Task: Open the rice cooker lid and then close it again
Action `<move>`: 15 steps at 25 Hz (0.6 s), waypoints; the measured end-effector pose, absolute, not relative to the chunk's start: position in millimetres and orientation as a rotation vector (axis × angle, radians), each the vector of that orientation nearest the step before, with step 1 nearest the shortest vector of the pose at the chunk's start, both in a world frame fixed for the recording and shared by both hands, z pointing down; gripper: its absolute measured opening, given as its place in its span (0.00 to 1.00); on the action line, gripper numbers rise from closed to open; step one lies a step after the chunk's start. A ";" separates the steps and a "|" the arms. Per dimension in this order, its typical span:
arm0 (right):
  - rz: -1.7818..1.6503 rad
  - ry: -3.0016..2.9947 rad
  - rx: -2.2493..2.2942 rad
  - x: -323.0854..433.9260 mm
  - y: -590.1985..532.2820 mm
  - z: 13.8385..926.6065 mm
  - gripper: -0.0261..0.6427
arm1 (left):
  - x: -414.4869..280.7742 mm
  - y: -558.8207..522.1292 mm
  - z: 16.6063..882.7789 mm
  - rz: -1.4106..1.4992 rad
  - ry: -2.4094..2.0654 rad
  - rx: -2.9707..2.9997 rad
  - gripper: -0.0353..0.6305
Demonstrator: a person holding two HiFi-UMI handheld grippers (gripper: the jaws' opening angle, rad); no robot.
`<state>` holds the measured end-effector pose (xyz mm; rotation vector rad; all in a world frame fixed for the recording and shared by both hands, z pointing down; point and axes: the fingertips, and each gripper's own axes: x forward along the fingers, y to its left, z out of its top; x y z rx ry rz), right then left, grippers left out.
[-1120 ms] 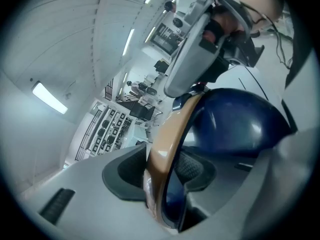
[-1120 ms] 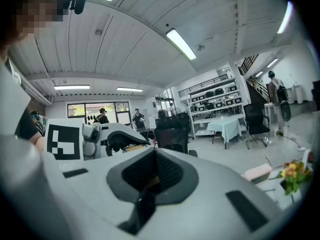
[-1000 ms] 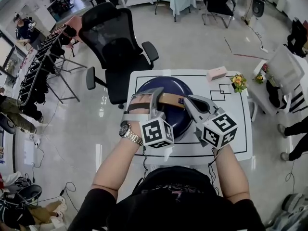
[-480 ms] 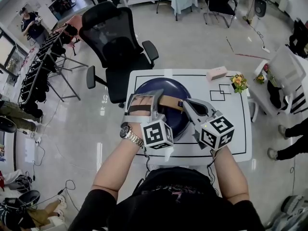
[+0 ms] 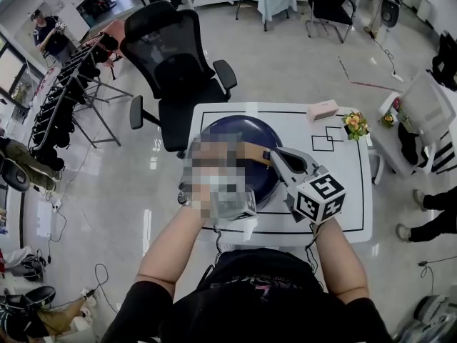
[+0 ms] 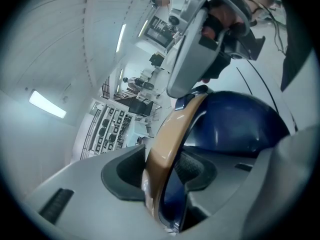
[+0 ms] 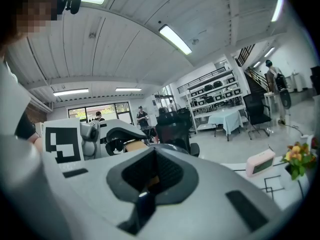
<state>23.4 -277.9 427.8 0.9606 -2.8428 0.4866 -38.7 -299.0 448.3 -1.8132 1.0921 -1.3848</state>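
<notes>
Your left gripper (image 6: pixel 167 176) grasps the tan handle (image 6: pixel 172 129), which lies left to right across the top of the blue cooker (image 5: pixel 239 131), mid-table (image 5: pixel 350 199). Your right gripper (image 5: pixel 272 156) is clenched tight, its tips at the handle's right end.

Landmark: white table (image 5: pixel 351 191)
Office chair (image 5: pixel 175 77): black, behind the table
Floor (image 5: pixel 300 63): pale, glossy
Ceiling lights (image 7: pixel 175 39): strips, lit
</notes>
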 end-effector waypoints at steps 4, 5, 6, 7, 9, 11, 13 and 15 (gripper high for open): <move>0.491 -2.851 0.932 22.2 -277.7 428.2 0.04 | -40.3 -299.2 448.4 -1.390 1.103 -1.798 0.30; 0.491 -2.853 0.921 22.0 -277.5 428.3 0.04 | -40.5 -298.8 448.5 -1.389 1.109 -1.791 0.31; 0.488 -2.856 0.910 22.0 -277.3 428.4 0.04 | -40.9 -298.4 448.3 -1.386 1.120 -1.785 0.31; 0.482 -2.858 0.898 22.2 -277.2 428.2 0.04 | -41.4 -298.1 447.6 -1.381 1.137 -1.780 0.31; 0.458 -2.863 0.876 22.8 -277.2 427.3 0.04 | -43.5 -296.6 444.7 -1.364 1.191 -1.777 0.33; 0.421 -2.872 0.862 24.7 -277.3 425.5 0.04 | -47.0 -292.0 441.2 -1.342 1.257 -1.777 0.33; 0.386 -2.895 0.854 27.8 -277.1 420.8 0.04 | -52.7 -283.6 437.5 -1.312 1.345 -1.796 0.32; 0.353 -2.928 0.846 30.6 -277.0 413.7 0.04 | -60.9 -271.9 432.9 -1.253 1.471 -1.850 0.31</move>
